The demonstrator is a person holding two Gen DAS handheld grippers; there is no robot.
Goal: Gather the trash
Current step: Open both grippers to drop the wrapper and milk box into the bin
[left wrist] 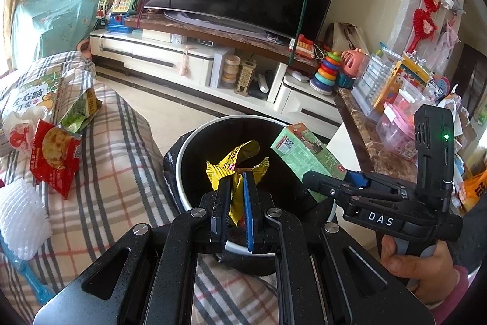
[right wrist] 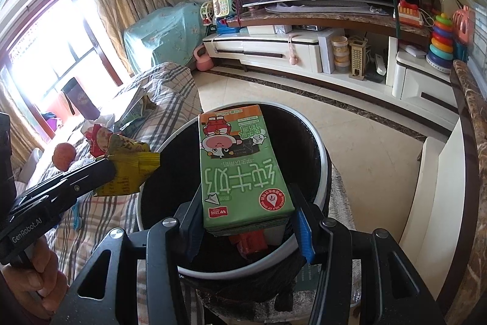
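My left gripper (left wrist: 236, 174) pinched a yellow wrapper (left wrist: 236, 160) over the black bin (left wrist: 182, 160); my right gripper (right wrist: 248, 221) clamped a green milk carton (right wrist: 240, 169) above the same opening. To the left, a red snack packet (left wrist: 56, 154), a green packet (left wrist: 79, 111) and white foam netting (left wrist: 21, 224) lay on the plaid cover (left wrist: 121, 166). Only the right view showed red trash (right wrist: 251, 241) inside the bin, under the carton.

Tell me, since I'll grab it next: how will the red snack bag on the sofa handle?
The red snack bag looks torn open and crumpled, so probably floppy and light. Its glossy film may slip, so pinch a fold.
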